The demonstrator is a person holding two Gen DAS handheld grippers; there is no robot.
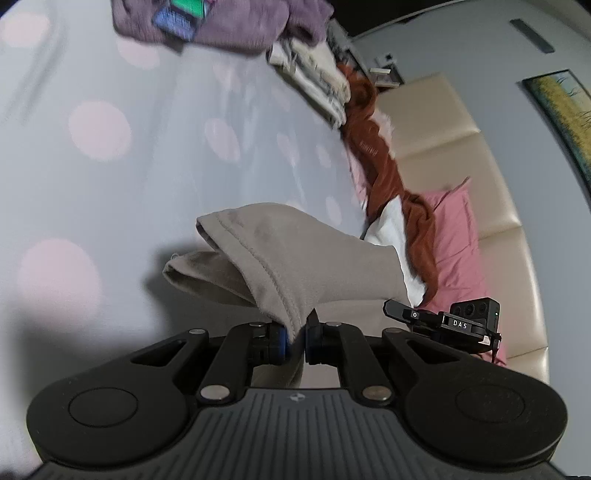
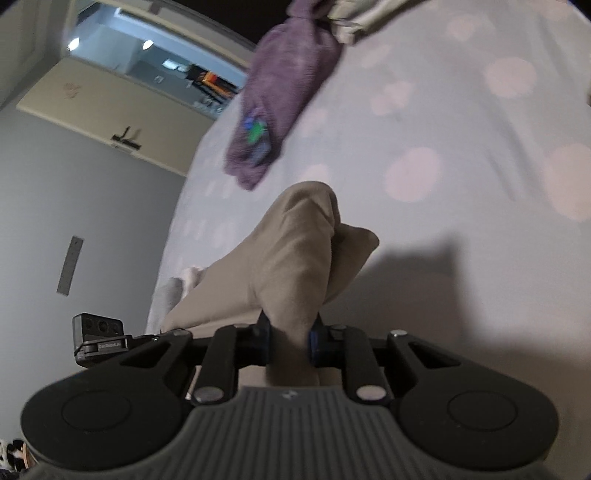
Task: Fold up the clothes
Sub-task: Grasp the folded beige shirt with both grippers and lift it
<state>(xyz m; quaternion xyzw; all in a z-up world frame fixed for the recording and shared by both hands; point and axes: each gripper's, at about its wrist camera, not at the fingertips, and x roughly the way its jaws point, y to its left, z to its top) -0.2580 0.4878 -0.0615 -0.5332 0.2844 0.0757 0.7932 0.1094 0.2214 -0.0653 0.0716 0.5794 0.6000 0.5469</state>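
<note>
A beige garment hangs lifted above the pale bedsheet with pink dots. My left gripper is shut on its stitched hem, which runs up from between the pads. In the right wrist view the same beige garment bunches up in thick folds, and my right gripper is shut on that bunch. The right gripper's body shows at the right edge of the cloth in the left wrist view; the left gripper's body shows at the lower left in the right wrist view.
A purple fleece garment with a colourful patch lies at the far end of the bed, also purple fleece. Folded pale clothes, a rust-red garment and a pink cloth lie along the beige headboard.
</note>
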